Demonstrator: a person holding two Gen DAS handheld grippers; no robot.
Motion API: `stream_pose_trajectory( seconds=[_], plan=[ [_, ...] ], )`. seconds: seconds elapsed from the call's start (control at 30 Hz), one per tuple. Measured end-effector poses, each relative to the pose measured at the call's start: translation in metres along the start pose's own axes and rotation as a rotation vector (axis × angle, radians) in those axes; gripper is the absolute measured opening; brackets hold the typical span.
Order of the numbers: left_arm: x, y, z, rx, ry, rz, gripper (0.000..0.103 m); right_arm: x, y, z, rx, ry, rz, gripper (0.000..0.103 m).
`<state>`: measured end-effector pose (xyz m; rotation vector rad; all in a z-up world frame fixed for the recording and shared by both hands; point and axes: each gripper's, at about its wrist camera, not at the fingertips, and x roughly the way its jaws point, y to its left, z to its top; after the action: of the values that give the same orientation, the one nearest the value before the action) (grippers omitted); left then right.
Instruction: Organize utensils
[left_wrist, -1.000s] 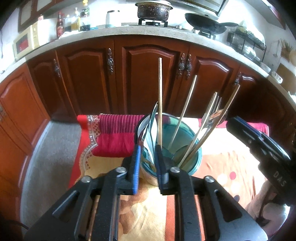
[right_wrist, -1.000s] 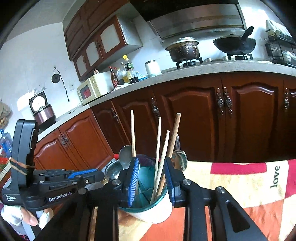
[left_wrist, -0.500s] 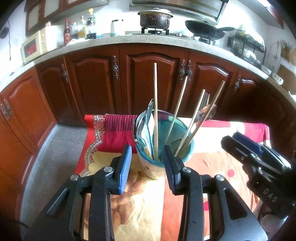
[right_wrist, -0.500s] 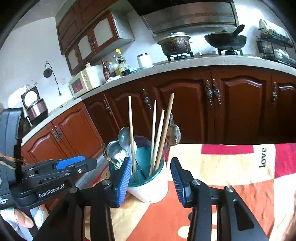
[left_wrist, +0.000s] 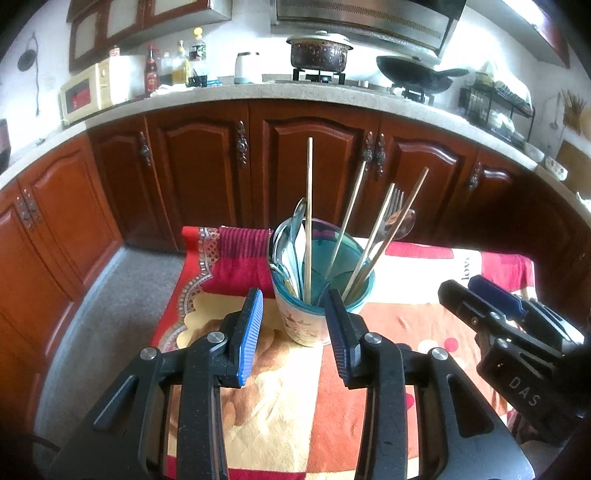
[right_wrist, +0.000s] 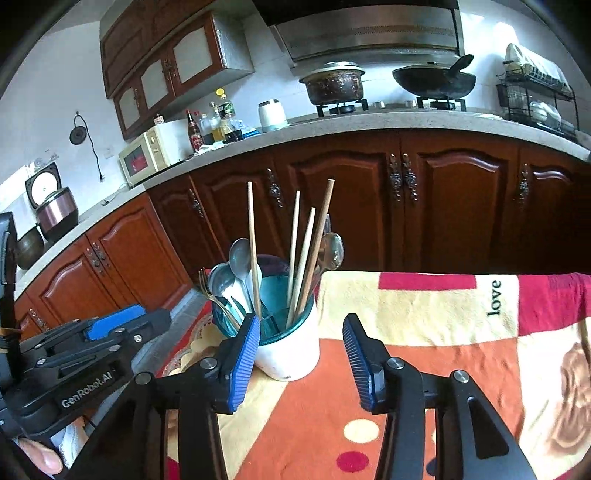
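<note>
Treat the cup (left_wrist: 320, 295) as top-heavy: its tall chopsticks (left_wrist: 308, 218) and metal spoons (right_wrist: 236, 269) are light, stiff and slippery, and a nudge would likely rattle them or tip it. Take hold low on the white wall, not the teal rim. It stands on the patterned cloth (right_wrist: 424, 332) over the bench, just ahead of both tools. Your left tool (left_wrist: 293, 332) is released and empty; your right tool (right_wrist: 299, 356) is opening, empty too.

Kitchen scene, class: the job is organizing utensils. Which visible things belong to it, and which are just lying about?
Job: utensil cup, chopsticks, spoons, fork.

Lying about: microwave, pot, wok, bottles.
</note>
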<state>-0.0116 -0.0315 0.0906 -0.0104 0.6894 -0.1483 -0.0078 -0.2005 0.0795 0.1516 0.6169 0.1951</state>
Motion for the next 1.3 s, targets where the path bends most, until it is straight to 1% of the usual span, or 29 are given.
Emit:
stream_pose_trajectory(
  seconds=[0.07,0.17,0.37,0.5,0.7,0.87,1.3],
  plan=[
    [-0.006,-0.002,-0.001,0.003,-0.01,0.009,0.034,-0.006,0.002,0.001,-0.004,-0.003,-0.005,0.046],
    [-0.017,-0.005,-0.002,0.006,-0.027,0.026,0.034,-0.016,0.006,0.003,-0.002,-0.012,-0.02,0.053],
    [-0.036,-0.004,-0.002,-0.003,-0.057,0.047,0.034,-0.032,0.02,0.006,-0.039,-0.025,-0.039,0.054],
    [-0.046,-0.003,-0.004,-0.01,-0.071,0.052,0.034,-0.04,0.027,0.007,-0.041,-0.038,-0.041,0.058],
    [-0.058,-0.005,-0.007,0.0,-0.091,0.064,0.034,-0.052,0.029,0.007,-0.05,-0.054,-0.071,0.06],
    [-0.064,-0.009,-0.008,-0.004,-0.103,0.054,0.034,-0.058,0.028,0.007,-0.047,-0.053,-0.082,0.06],
    [-0.076,-0.007,-0.01,-0.016,-0.13,0.063,0.034,-0.065,0.032,0.004,-0.044,-0.059,-0.075,0.061]
  ],
)
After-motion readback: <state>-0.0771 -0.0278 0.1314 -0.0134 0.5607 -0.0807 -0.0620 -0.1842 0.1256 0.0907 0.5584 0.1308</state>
